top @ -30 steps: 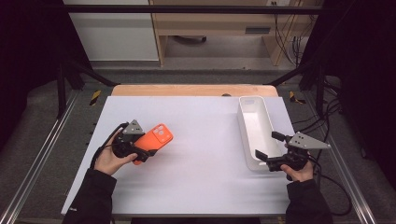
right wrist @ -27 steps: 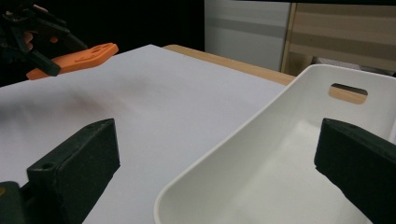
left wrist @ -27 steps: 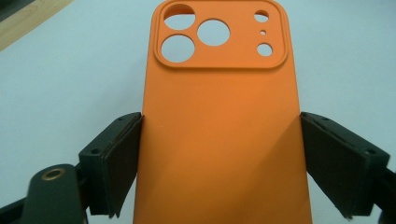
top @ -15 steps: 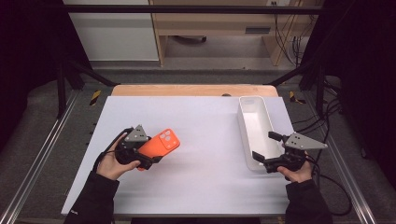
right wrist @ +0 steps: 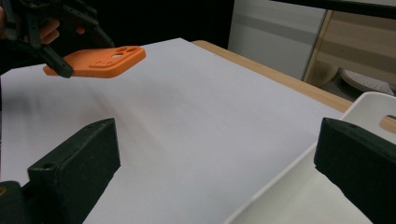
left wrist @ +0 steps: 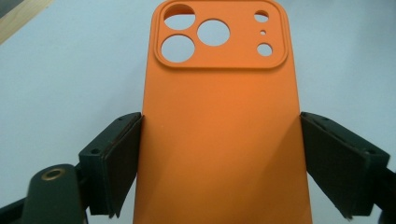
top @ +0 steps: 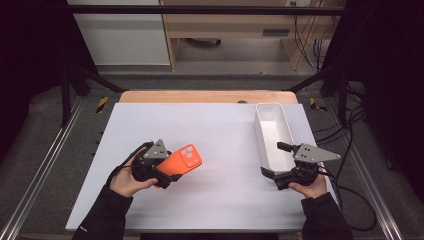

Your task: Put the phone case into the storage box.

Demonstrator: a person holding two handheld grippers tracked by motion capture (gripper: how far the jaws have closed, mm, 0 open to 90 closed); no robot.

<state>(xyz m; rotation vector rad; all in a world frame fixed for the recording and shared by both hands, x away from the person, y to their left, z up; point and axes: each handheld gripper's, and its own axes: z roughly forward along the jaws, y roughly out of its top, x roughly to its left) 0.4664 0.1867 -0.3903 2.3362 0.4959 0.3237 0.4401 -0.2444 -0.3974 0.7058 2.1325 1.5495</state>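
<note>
left fingers [left wrist: 122, 158] clamp orange case [left wrist: 219, 135], lengthwise, cutouts away.

From my remote seat, I see both forearms in dark sleeves enter from the bottom of the high view. My left hand [top: 125, 180] grips the black two-jaw left gripper [top: 167, 176], jaws clamped and angled toward table centre. My right hand [top: 307, 187] holds the black right gripper [top: 274, 162], jaws spread wide, pointing leftward.

No readable text, label, brand, number or sign anywhere, orange phone case [left wrist: 219, 135] plain, white tray [top: 272, 131] beside it unmarked
</note>
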